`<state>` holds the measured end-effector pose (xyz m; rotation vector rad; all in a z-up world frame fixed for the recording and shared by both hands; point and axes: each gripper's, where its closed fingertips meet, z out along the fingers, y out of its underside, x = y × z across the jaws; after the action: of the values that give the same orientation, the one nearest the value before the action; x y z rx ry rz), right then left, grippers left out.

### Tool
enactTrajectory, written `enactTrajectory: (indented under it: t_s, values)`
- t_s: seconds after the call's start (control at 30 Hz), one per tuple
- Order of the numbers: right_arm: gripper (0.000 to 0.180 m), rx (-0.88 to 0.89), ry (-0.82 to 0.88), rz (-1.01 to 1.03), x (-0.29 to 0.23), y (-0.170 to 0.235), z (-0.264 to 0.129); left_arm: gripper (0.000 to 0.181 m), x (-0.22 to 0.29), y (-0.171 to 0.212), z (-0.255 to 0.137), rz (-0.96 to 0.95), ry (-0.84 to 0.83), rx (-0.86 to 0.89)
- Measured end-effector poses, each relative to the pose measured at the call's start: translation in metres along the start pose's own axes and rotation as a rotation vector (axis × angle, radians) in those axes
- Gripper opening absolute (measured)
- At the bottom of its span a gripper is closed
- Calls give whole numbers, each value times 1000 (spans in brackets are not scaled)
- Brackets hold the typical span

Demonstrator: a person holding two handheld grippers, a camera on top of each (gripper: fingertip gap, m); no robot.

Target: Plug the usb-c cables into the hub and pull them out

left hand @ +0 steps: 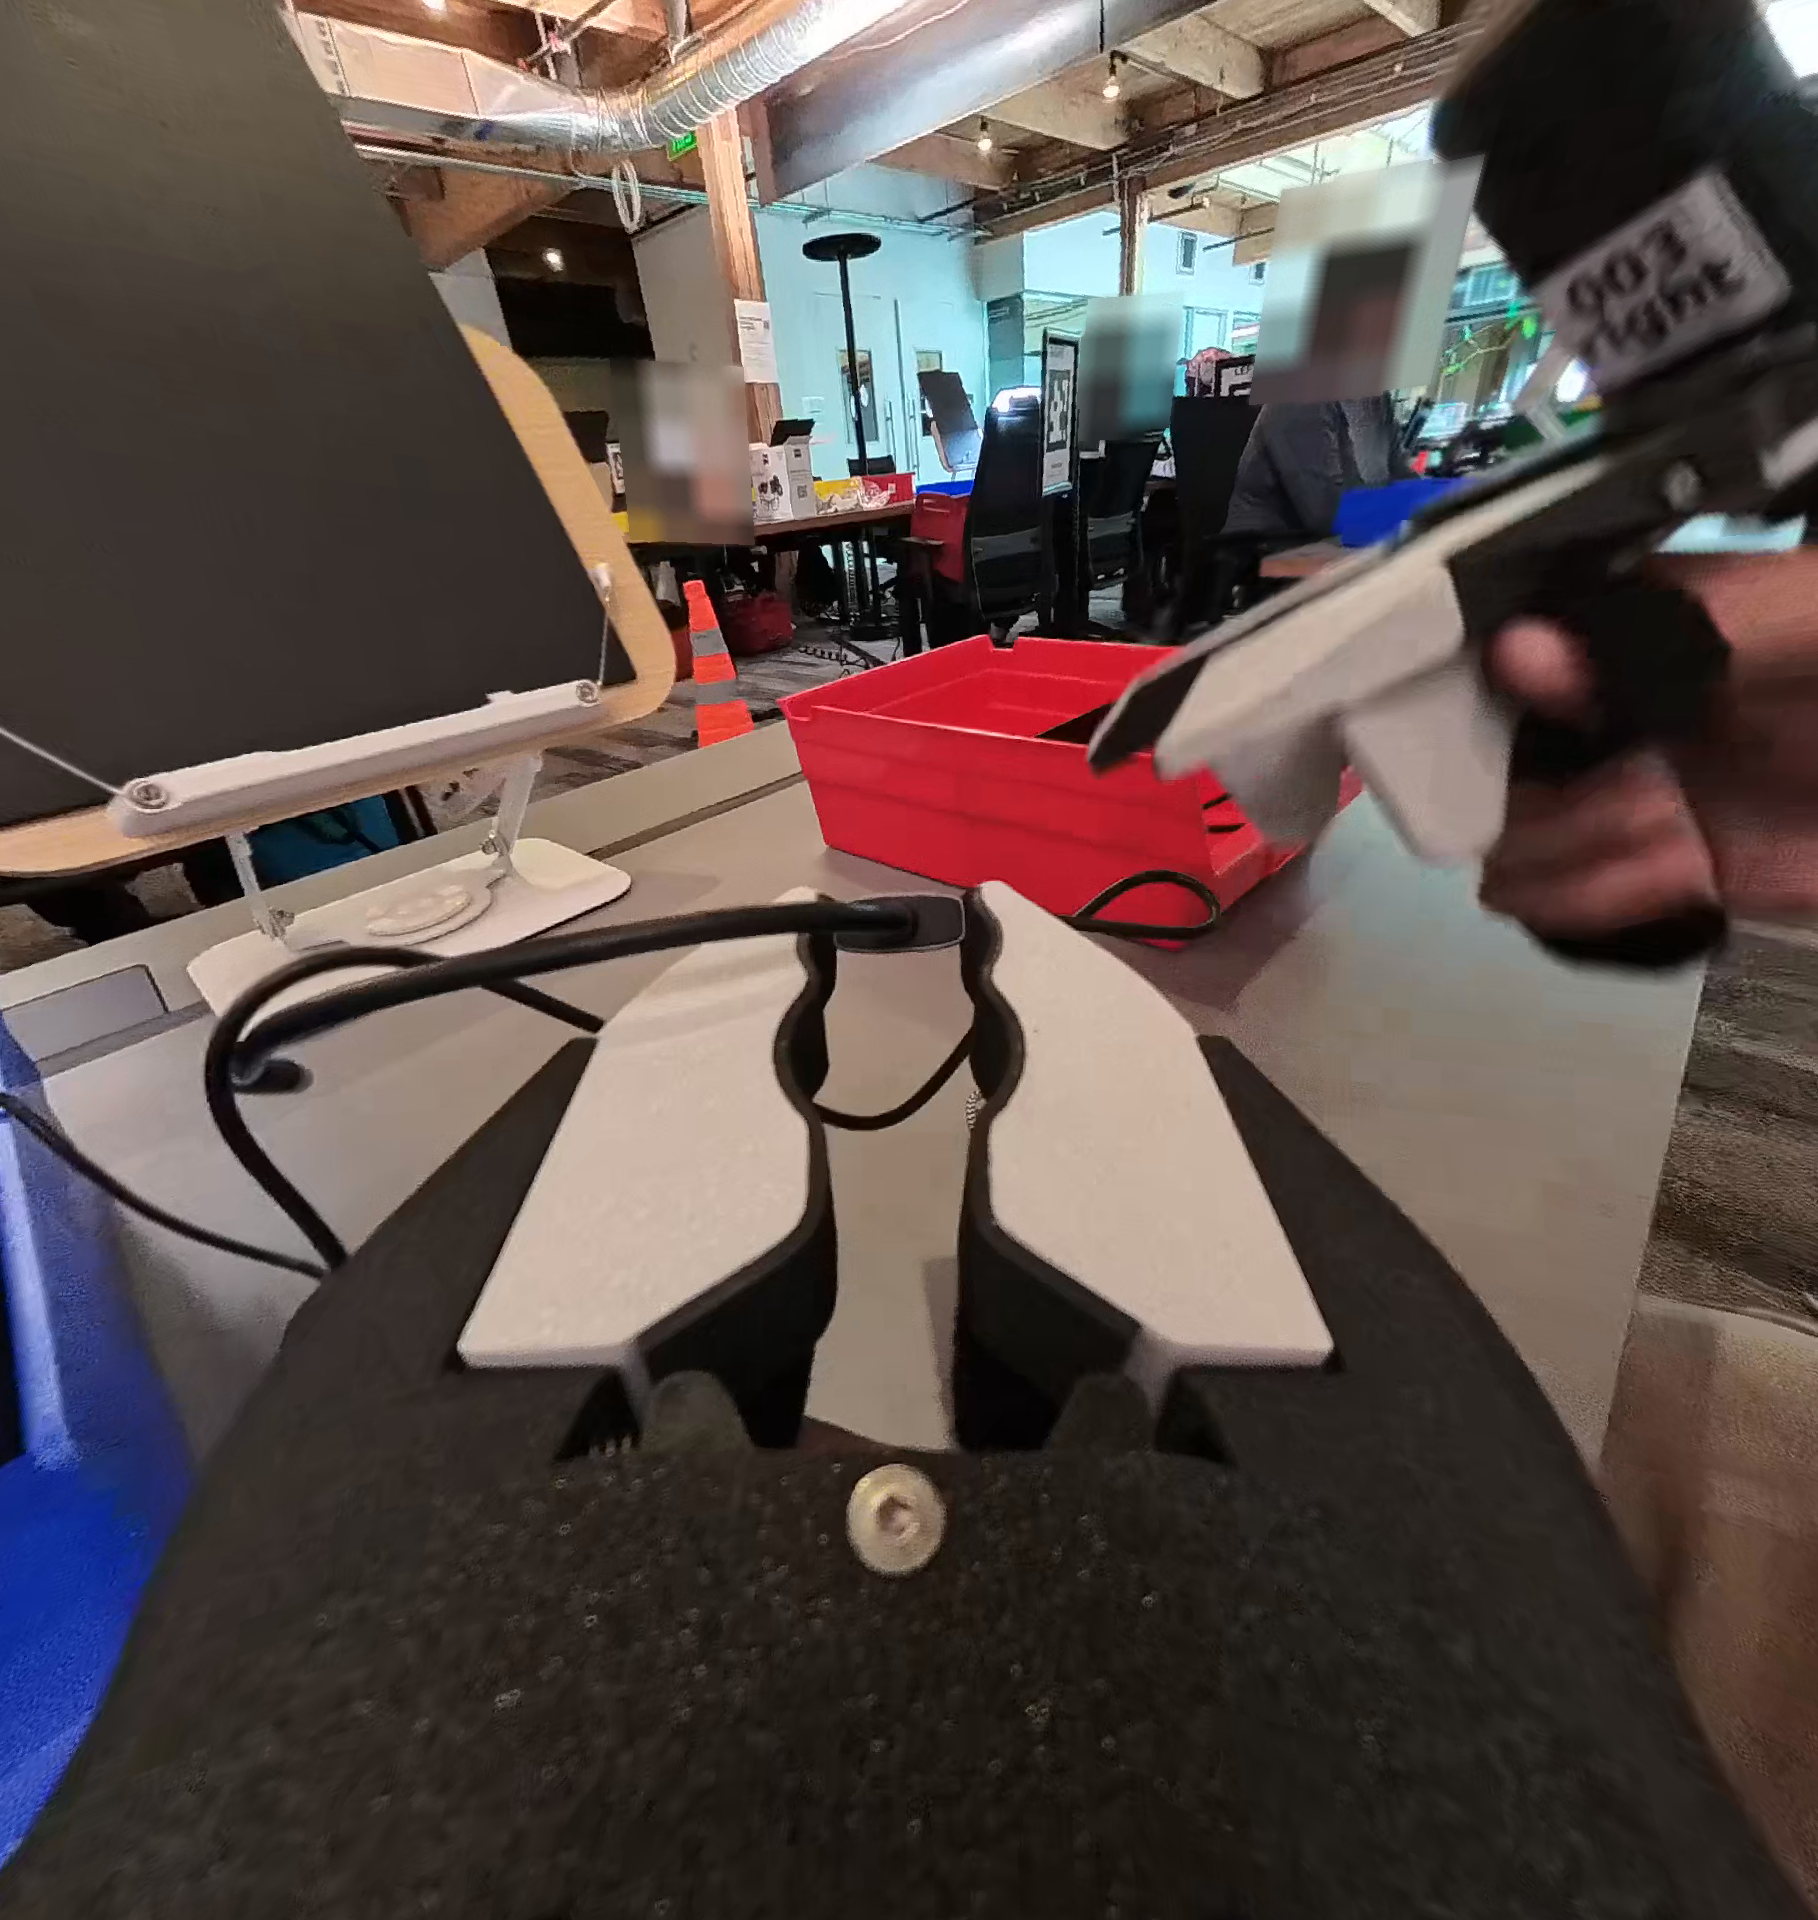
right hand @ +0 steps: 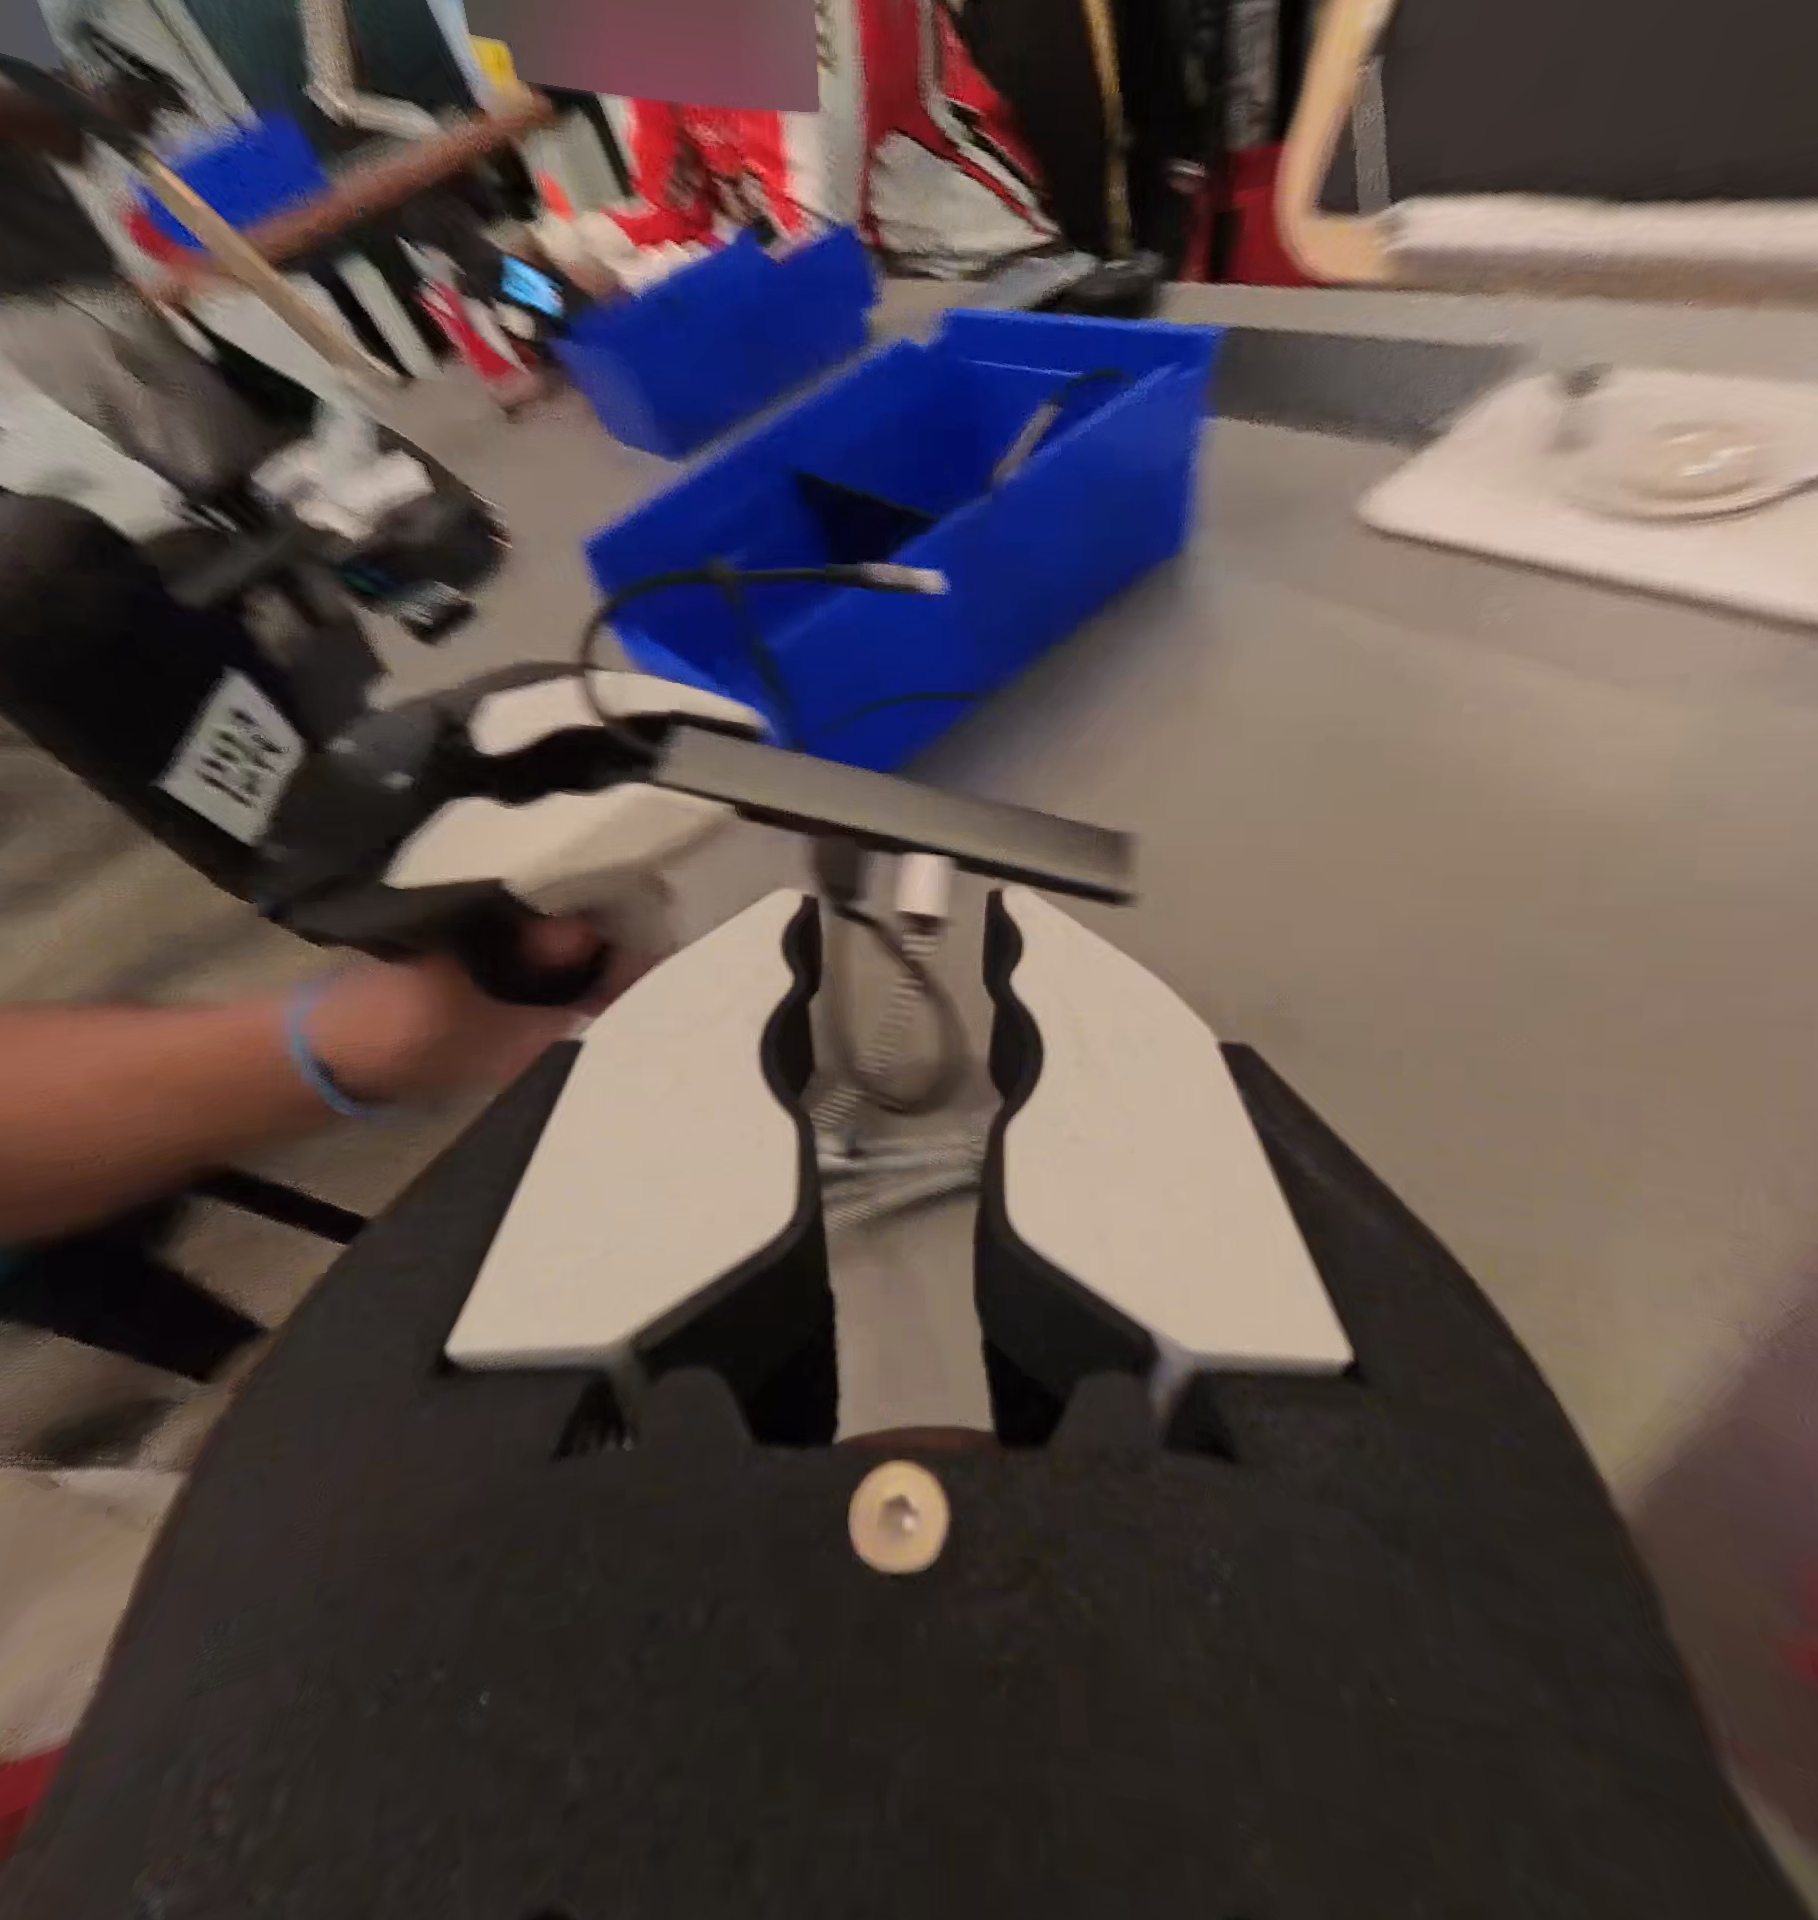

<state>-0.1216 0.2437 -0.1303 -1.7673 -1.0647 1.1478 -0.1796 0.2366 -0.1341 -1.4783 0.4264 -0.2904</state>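
My left gripper (left hand: 894, 920) is shut on one end of a dark grey hub (left hand: 931, 923) and holds it above the grey table; the hub's black cable (left hand: 469, 966) trails off to the left. In the right wrist view the hub (right hand: 936, 821) sticks out from the left gripper (right hand: 614, 743) as a long flat bar. A silver USB-C plug (right hand: 923, 894) on a braided cable (right hand: 889, 1049) sits against the hub's near edge; blur hides whether it is seated. My right gripper (right hand: 900, 920) is open, with its fingers either side of that plug and not touching it. It also shows in the left wrist view (left hand: 1133, 732).
A red bin (left hand: 946, 800) stands behind the hub and a blue bin (right hand: 988, 644) with cables in it beyond the hub; its corner also shows (left hand: 11, 1351). A tablet on a white stand (left hand: 417, 904) is at the back left. The table edge (left hand: 1653, 1143) runs along the right. My right fingertips sit around 8 centimetres from my left ones.
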Motion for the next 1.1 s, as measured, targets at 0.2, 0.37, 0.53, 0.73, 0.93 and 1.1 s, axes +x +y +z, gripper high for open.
enactTrajectory:
  t_s: [0.2,0.37,0.53,0.73,0.93,1.1]
  values:
    - [29,45,7,21,-19,26,31,22,9,0,1,48,-12,-8]
    - [30,38,151,-108,-6,29,30,22,14,3,4,29,1,-33]
    - [9,-2,277,-349,2,35,29,22,22,5,6,43,9,-54]
    - [8,-5,352,-524,3,31,19,22,28,7,7,-15,63,-48]
    - [5,-45,424,-810,-12,35,22,25,27,18,11,-39,75,-87]
    - [5,-58,424,-829,-11,38,24,25,24,25,14,-72,104,-137]
